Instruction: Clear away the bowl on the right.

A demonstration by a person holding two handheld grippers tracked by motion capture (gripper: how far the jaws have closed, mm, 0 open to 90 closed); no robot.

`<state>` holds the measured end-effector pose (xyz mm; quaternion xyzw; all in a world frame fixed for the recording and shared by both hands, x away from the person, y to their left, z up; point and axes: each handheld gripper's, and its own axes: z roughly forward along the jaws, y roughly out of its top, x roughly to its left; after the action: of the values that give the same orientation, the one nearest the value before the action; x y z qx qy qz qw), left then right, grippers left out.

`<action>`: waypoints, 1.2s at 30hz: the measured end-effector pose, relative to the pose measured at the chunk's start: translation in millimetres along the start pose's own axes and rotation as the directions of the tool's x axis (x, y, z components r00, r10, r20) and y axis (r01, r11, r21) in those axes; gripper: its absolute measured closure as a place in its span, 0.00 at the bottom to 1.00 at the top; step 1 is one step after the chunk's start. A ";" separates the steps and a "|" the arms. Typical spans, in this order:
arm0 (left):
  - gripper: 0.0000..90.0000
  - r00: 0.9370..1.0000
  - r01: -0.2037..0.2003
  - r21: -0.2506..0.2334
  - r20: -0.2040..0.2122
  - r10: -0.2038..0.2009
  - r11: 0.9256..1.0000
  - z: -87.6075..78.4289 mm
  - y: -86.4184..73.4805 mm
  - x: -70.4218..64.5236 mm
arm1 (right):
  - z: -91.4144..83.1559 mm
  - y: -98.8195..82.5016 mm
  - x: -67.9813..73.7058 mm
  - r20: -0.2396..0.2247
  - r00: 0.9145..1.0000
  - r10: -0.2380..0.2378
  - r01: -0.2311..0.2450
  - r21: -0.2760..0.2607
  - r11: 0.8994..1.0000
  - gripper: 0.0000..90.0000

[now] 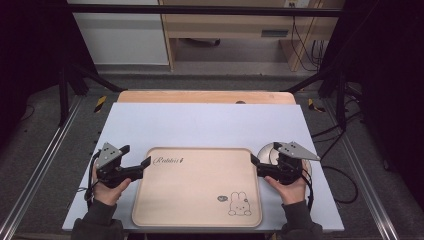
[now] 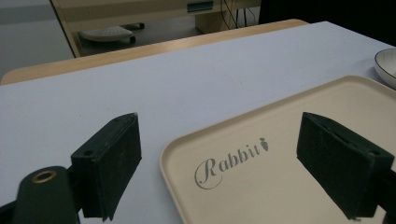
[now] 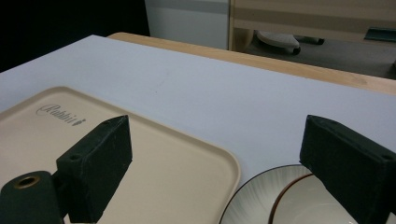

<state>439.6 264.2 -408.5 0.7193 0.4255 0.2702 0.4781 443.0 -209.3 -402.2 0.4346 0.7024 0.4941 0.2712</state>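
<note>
High view, beige rabbit-print tray (image 1: pixel 200 187), empty

Lab: black frame (image 1: pixel 200 10), floor rails (image 1: pixel 42 165), cables (image 1: pixel 305 47).

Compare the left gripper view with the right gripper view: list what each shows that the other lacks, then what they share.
Left gripper view alone: the left gripper, jaws apart, astride the tray's near corner, and a large, readable "Rabbit" logo.

Right gripper view alone: the right gripper, jaws apart, and much of the white plates stacked beside the tray, one dark-rimmed, one brown-rimmed.

Both: the beige tray, the pale blue table cover, the wooden table edge, furniture beyond. The left gripper view catches just a sliver of the plates; the logo is small in the right gripper view.
</note>
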 end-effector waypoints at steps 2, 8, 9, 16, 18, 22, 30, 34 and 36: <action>0.15 1.000 0.000 0.001 0.002 0.000 1.000 0.3 -0.3 -0.2 | -1.5 0.3 -2.2 0.011 1.000 0.004 -0.004 0.003 1.000 0.10; 0.15 1.000 -0.002 0.002 0.002 0.002 1.000 0.5 -0.3 -0.5 | -5.2 1.3 -6.5 0.025 1.000 0.010 -0.010 -0.001 1.000 0.11; 0.15 1.000 -0.001 0.003 0.002 0.001 1.000 0.7 -0.4 -0.4 | -5.9 1.5 -7.7 0.032 0.999 0.015 -0.015 -0.002 1.000 0.11; 0.15 1.000 -0.002 0.002 0.002 0.002 1.000 0.9 -0.4 -0.8 | -8.5 1.7 -11.6 0.044 0.999 0.021 -0.021 0.003 1.000 0.11; 0.15 1.000 -0.002 0.003 0.002 0.002 1.000 1.0 -0.6 -0.6 | -9.8 2.0 -13.1 0.047 0.999 0.025 -0.025 0.004 1.000 0.11; 0.15 1.000 -0.004 0.004 0.002 0.004 1.000 1.3 -0.7 -0.9 | -11.0 2.0 -15.4 0.059 0.998 0.023 -0.023 0.005 1.000 0.11; 0.15 1.000 -0.008 0.010 0.004 0.008 1.000 1.7 -0.8 -1.4 | -15.7 2.7 -20.4 0.078 0.997 0.028 -0.029 0.005 1.000 0.12; 0.15 1.000 -0.006 0.008 0.004 0.006 1.000 1.9 -0.8 -1.4 | -16.9 2.1 -23.0 0.089 0.996 0.031 -0.031 0.008 0.999 0.12; 0.15 1.000 -0.005 0.008 0.004 0.005 1.000 1.9 -0.9 -1.4 | -17.0 2.0 -23.5 0.090 0.995 0.030 -0.031 0.009 0.999 0.12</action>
<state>440.2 262.3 -410.1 0.7229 0.4238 0.2684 0.4751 441.1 -237.4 -395.3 0.4684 0.6853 0.4746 0.2928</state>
